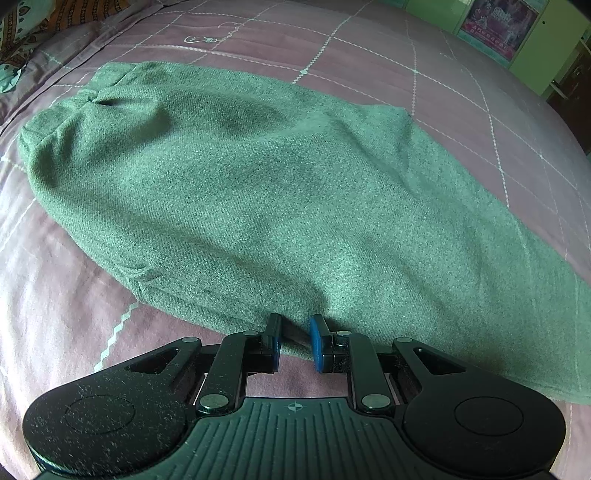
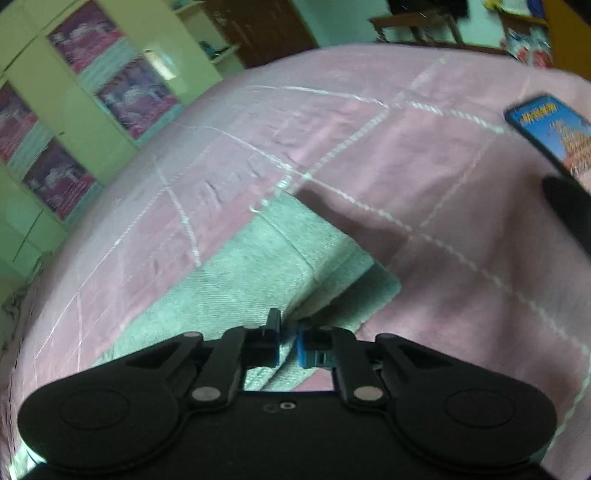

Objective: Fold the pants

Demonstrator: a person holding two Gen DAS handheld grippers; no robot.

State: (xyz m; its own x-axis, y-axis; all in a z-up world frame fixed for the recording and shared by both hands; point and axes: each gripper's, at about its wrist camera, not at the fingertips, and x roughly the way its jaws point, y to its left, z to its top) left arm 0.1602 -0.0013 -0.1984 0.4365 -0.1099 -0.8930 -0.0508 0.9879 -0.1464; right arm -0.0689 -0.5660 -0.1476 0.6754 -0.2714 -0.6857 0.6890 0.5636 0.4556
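Note:
Green woolly pants [image 1: 258, 192] lie flat on a pink quilted bed [image 1: 55, 295], waistband at the far left, legs running to the right. My left gripper [image 1: 295, 332] sits at the pants' near edge, its blue pads a narrow gap apart with the cloth edge between them. In the right wrist view the leg end of the pants [image 2: 266, 266] lies on the bed with its hems at the far end. My right gripper [image 2: 289, 332] is nearly closed over the near edge of that cloth.
A patterned pillow [image 1: 33, 29] lies at the bed's far left corner. A blue book or box [image 2: 554, 136] lies on the bed at the right. Green cabinets with pictures [image 2: 74, 110] stand beyond the bed.

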